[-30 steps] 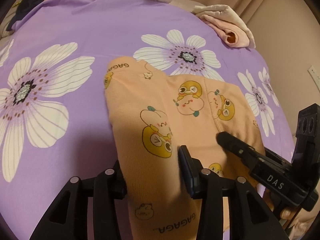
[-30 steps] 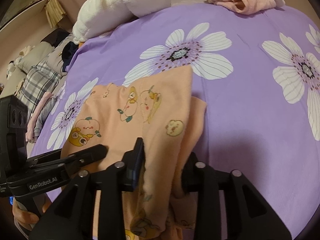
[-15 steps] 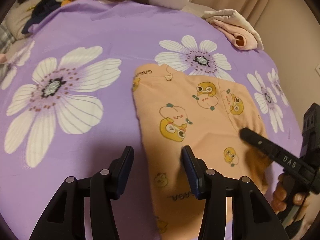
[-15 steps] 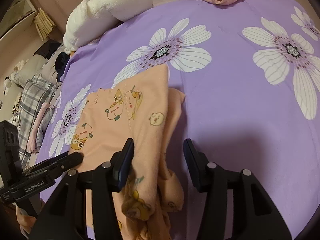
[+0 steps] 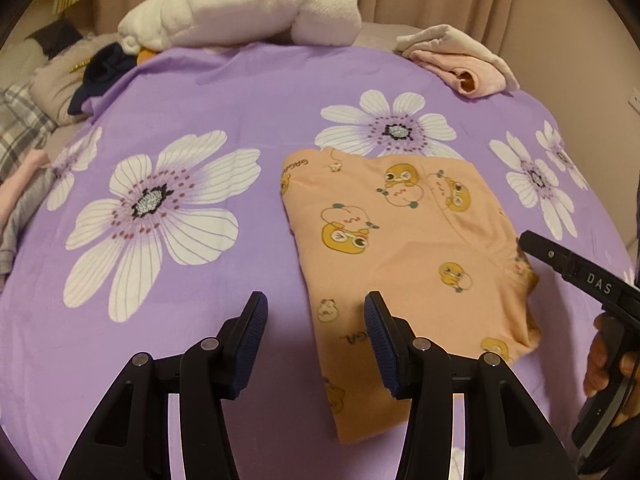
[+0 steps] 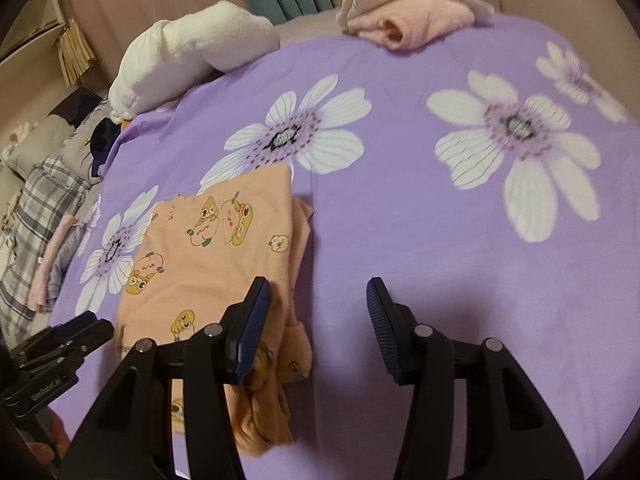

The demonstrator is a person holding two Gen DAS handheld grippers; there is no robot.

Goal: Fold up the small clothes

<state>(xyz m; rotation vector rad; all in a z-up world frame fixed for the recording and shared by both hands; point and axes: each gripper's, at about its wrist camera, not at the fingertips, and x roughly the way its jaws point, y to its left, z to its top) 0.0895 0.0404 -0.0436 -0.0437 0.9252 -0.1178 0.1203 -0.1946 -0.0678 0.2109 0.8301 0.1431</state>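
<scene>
A small orange garment [image 5: 404,256] with yellow cartoon prints lies folded flat on the purple flowered bedsheet [image 5: 240,92]. It also shows in the right wrist view [image 6: 224,256], with a bunched edge on its right side. My left gripper [image 5: 316,338] is open and empty, raised above the garment's near left edge. My right gripper [image 6: 318,328] is open and empty, above the sheet just right of the garment. The right gripper's finger [image 5: 560,260] shows at the right of the left wrist view, clear of the cloth.
A folded pink and cream garment [image 5: 460,62] lies at the far right of the bed. A white plush pillow [image 5: 240,8] lies at the far edge. Plaid and grey clothes [image 6: 36,216] are piled at the left. Curtains hang behind.
Both grippers let go of the orange garment, opened and pulled back upward. The garment now lies flat on the sheet.
</scene>
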